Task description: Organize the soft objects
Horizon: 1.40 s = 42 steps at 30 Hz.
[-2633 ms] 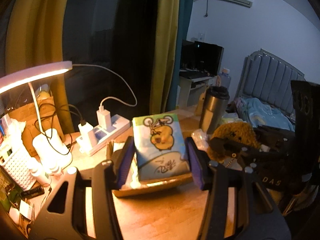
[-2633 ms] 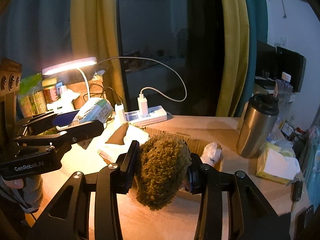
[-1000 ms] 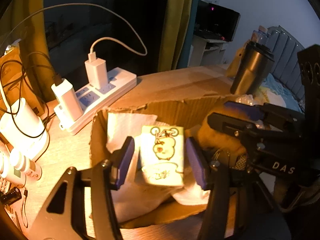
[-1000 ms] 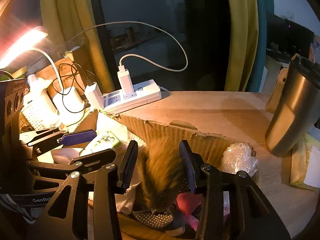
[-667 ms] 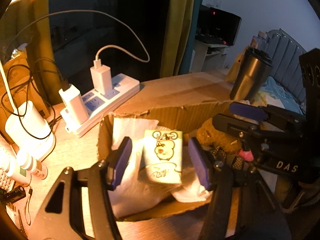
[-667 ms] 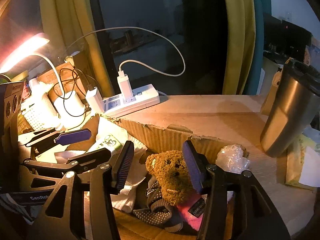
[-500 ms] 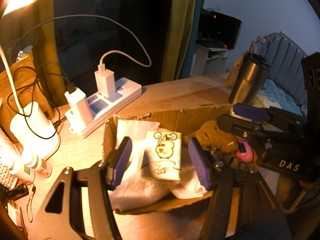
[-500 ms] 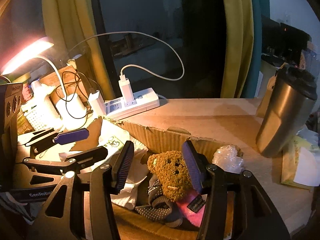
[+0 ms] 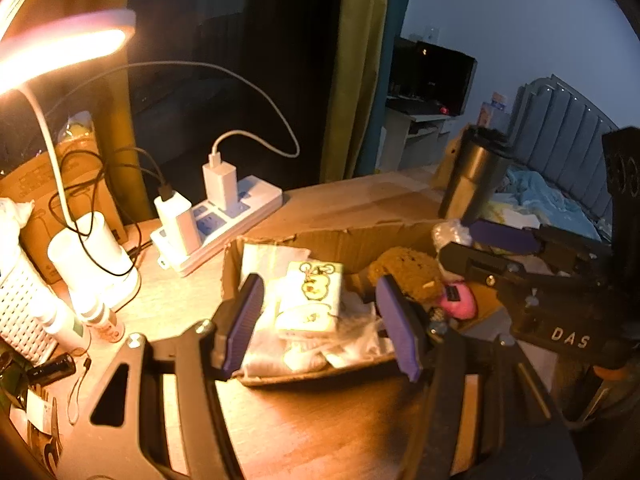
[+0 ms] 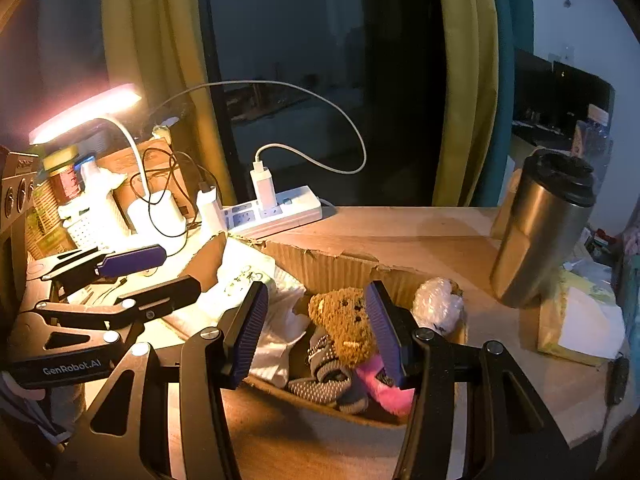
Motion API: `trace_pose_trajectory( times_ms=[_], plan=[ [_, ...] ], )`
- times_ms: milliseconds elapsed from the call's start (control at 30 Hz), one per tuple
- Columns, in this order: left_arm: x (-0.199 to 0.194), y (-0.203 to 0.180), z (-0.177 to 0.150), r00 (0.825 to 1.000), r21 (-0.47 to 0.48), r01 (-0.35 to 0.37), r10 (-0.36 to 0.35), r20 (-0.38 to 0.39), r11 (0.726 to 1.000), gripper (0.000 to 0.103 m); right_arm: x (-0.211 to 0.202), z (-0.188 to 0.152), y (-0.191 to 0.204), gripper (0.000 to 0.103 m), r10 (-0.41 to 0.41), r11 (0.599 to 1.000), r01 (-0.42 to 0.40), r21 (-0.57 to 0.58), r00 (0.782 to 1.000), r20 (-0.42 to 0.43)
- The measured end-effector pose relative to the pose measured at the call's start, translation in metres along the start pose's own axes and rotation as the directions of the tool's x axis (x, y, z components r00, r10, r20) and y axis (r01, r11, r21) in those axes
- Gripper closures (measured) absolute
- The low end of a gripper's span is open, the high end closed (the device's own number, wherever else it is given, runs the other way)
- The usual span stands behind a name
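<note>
Cardboard box [image 10: 340, 264] on wooden surface [image 10: 420, 228], near power strip [image 10: 280, 210]. Tissue pack [image 9: 310, 300] lies on white tissues in left part of box; teddy bear [image 10: 346, 322] in right part, beside grey sock [image 10: 324, 380] and pink item [image 10: 384, 394]. Left gripper [image 9: 320, 322] spread apart, empty, above tissue pack. Right gripper [image 10: 316, 328] parted, empty, pads clear of bear. Steel tumbler [image 10: 540, 236] far right. Lamp [image 9: 60, 48] lit at left.

I saw a dim room lit warmly by a glaring desk lamp [image 9: 60, 46], fisheye edges bending, corners perhaps vignetted.
</note>
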<state>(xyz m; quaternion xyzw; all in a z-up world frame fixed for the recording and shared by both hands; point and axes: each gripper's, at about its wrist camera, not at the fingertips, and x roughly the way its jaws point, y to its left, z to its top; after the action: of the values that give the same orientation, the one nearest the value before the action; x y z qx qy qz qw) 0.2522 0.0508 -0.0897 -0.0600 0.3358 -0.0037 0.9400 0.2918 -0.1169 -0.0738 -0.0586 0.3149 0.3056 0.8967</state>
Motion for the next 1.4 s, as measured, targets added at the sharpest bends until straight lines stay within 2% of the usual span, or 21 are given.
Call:
trace_pose_trajectory(
  times_ms=[800,833,867,933,1400],
  plan=[
    [-0.078,-0.026,-0.018,0.995,0.021,0.004,-0.006,0.097,1.000,0.041,-0.070,-0.019,0.026,0.049,-0.038,0.999,0.040,-0.024,0.997,0.063],
    [-0.081,-0.026,-0.019,0.995,0.021,0.005,-0.007,0.101,1.000,0.040,-0.072,-0.020,0.027,0.049,-0.038,0.999,0.040,-0.025,0.997,0.066],
    [-0.083,-0.027,-0.019,0.995,0.022,0.004,-0.006,0.104,1.000,0.033,-0.074,-0.020,0.028,0.049,-0.038,0.999,0.040,-0.026,0.997,0.068],
    [-0.089,-0.028,-0.021,0.994,0.023,0.002,-0.005,0.111,1.000,0.028,-0.078,-0.021,0.030,0.049,-0.039,0.999,0.041,-0.028,0.997,0.071],
    [-0.133,-0.040,-0.032,0.985,0.032,0.009,-0.015,0.170,0.999,0.028,-0.120,-0.030,0.040,0.049,-0.055,0.997,0.060,-0.040,0.990,0.128]
  ],
)
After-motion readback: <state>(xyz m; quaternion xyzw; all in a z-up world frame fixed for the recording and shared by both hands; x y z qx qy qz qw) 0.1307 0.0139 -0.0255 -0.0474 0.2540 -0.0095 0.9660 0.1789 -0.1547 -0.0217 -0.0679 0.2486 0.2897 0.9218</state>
